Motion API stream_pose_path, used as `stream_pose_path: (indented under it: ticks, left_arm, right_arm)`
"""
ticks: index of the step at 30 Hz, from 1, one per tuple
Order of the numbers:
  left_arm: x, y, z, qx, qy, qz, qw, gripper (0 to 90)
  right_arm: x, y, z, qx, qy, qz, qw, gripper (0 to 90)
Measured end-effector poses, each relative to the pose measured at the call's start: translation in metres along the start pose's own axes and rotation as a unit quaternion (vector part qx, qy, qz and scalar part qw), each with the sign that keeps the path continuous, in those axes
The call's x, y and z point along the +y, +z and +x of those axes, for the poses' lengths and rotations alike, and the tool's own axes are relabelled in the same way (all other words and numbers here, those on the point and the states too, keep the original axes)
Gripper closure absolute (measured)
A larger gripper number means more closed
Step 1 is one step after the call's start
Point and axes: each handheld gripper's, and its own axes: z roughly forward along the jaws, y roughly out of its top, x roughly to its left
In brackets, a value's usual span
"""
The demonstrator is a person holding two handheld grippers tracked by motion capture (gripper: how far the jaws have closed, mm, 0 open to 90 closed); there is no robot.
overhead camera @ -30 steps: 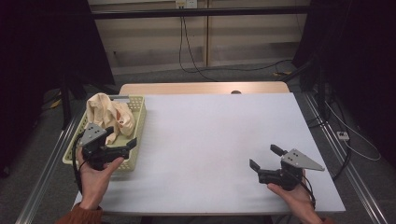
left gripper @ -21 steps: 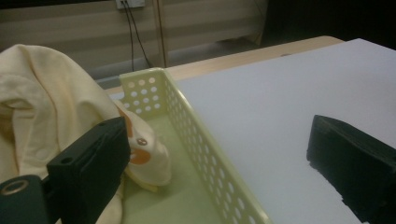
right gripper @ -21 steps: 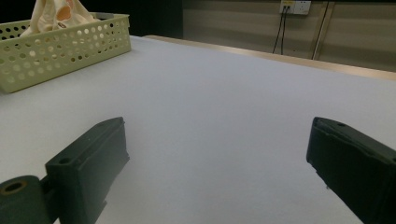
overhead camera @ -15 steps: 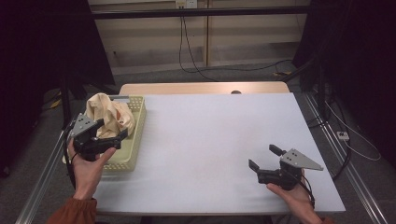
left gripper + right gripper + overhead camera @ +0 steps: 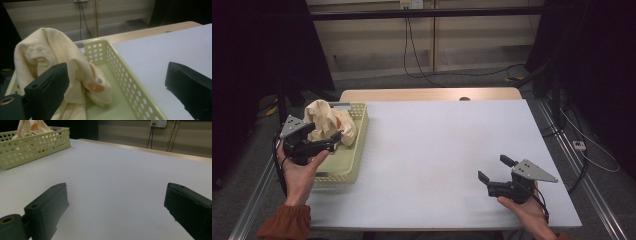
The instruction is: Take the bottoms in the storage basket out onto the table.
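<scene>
A crumpled cream cloth with orange patches lies heaped in the far end of a pale green perforated basket at the table's left. My left gripper hovers over the basket's left side, open, jaws pointing at the cloth. In the left gripper view the cloth rises just past the left jaw, the basket wall runs between the jaws, and the left gripper holds nothing. My right gripper rests open near the front right of the white table; in the right gripper view it is empty.
The white tabletop stretches between basket and right gripper. A wooden strip borders its far edge. The right gripper view has the basket and cloth far off at upper left. Cables hang on the back wall.
My left gripper has moved left and a little away from the basket's front, then held nearly still beside the cloth. The right gripper has not moved.
</scene>
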Motion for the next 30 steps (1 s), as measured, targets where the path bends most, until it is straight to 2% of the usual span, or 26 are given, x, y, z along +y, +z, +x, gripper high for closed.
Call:
stream_pose_path:
  ticks: [7, 11, 15, 21, 25, 29, 30]
  left_arm:
    - [0.004, 0.004, 0.011, 0.018, -0.002, 0.003, 0.9998, 5.2]
    - [0.008, 0.009, 0.022, 0.015, -0.02, 0.005, 0.9997, 5.6]
    - [0.011, 0.011, 0.03, 0.03, -0.018, 0.009, 0.9993, 5.5]
    - [0.015, 0.017, 0.042, 0.041, -0.022, 0.019, 0.9987, 5.1]
    - [0.018, 0.023, 0.045, 0.052, -0.011, 0.028, 0.9982, 5.0]
    - [0.017, 0.03, 0.049, 0.044, -0.019, 0.038, 0.9981, 5.1]
    - [0.016, 0.032, 0.05, 0.049, -0.014, 0.039, 0.9979, 5.0]
  right_arm:
    - [0.0, 0.0, 0.0, 0.0, 0.001, 0.0, 1.0, 5.1]
    - [0.0, 0.0, 0.0, 0.001, 0.001, 0.001, 1.0, 5.1]
    - [0.0, 0.0, 0.0, 0.001, 0.001, 0.001, 1.0, 5.1]
    - [0.0, 0.001, 0.0, 0.003, 0.0, 0.0, 1.0, 5.1]
    - [0.0, 0.001, 0.0, 0.002, 0.001, 0.0, 1.0, 5.1]
    - [0.0, 0.001, 0.0, 0.004, 0.0, -0.001, 1.0, 5.2]
    - [0.0, 0.001, 0.0, 0.004, 0.001, -0.001, 1.0, 5.2]
